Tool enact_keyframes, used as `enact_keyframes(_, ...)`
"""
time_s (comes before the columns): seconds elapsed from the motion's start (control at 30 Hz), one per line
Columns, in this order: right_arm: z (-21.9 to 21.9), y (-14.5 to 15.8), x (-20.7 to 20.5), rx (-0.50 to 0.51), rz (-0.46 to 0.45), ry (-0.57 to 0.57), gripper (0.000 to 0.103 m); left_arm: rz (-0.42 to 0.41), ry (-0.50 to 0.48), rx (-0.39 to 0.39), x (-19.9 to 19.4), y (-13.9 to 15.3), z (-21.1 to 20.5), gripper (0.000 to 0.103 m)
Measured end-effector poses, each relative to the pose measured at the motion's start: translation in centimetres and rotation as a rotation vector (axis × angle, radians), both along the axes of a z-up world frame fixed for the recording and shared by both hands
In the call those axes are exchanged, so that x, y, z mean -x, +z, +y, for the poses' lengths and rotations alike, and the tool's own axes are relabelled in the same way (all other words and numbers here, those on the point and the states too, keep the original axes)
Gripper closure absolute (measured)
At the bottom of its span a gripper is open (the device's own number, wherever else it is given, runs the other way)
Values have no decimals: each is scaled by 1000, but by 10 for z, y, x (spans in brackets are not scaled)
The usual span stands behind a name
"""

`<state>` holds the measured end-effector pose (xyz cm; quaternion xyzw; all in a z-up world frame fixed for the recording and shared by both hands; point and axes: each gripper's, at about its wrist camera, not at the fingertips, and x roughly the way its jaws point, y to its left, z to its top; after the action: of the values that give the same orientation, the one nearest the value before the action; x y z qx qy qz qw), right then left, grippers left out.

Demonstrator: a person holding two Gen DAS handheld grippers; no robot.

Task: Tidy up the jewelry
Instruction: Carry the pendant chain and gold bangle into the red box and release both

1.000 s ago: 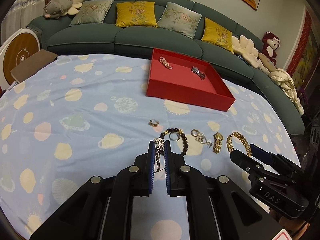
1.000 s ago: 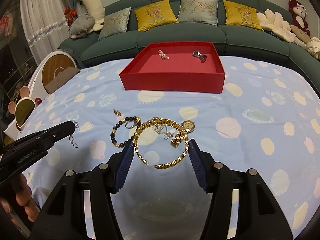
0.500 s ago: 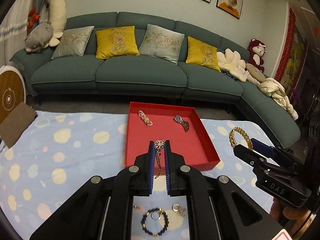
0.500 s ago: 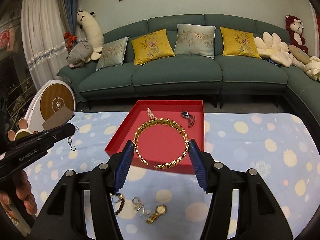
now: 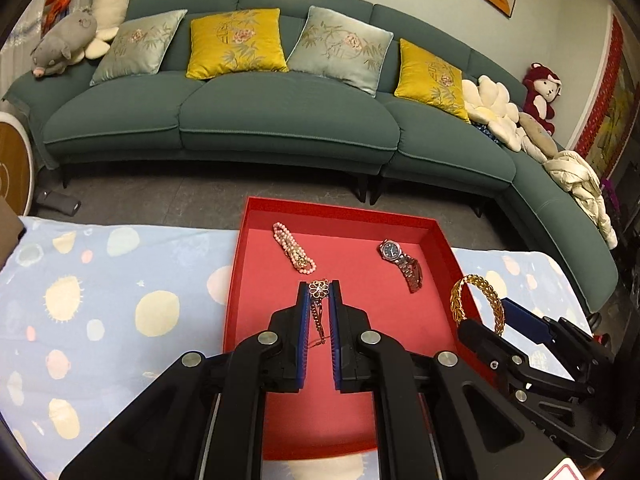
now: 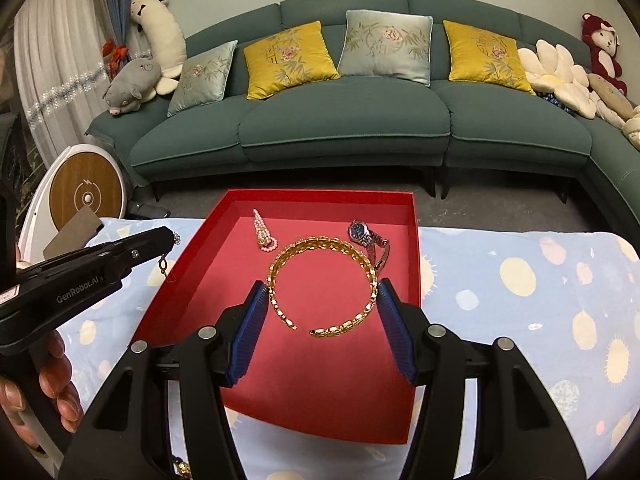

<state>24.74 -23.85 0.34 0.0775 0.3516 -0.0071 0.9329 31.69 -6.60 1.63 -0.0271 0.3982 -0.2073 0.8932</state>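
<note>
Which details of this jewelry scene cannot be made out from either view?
- Watch dial: too small to read, both views.
- Chain lower end: hidden between the left hand-held gripper fingers, left view.
- Jewelry still on the cloth: cut off at the right view's bottom edge.

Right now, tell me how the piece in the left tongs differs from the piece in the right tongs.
The flower chain in the left tongs is thin and dangles limp; the gold bangle in the right tongs is a wide, rigid open ring. The chain is pinched between nearly closed pads; the bangle is spanned by pads set far apart. Both are held above the red tray.
</note>
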Motion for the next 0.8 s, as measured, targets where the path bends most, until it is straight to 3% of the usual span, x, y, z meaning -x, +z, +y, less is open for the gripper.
enact_keyframes(0.4, -5, -41, -34, 11, 78, -6, 49, 42, 12, -70, -30, -45, -14, 96)
enact_keyframes(0.6, -11, -55, -39, -3, 110, -9, 48, 52, 16, -67, -32, -53, -15, 93)
enact_keyframes(0.8, -12, -49, -29, -9, 65, -13, 49, 49, 45, -40, -29, -48, -5, 89)
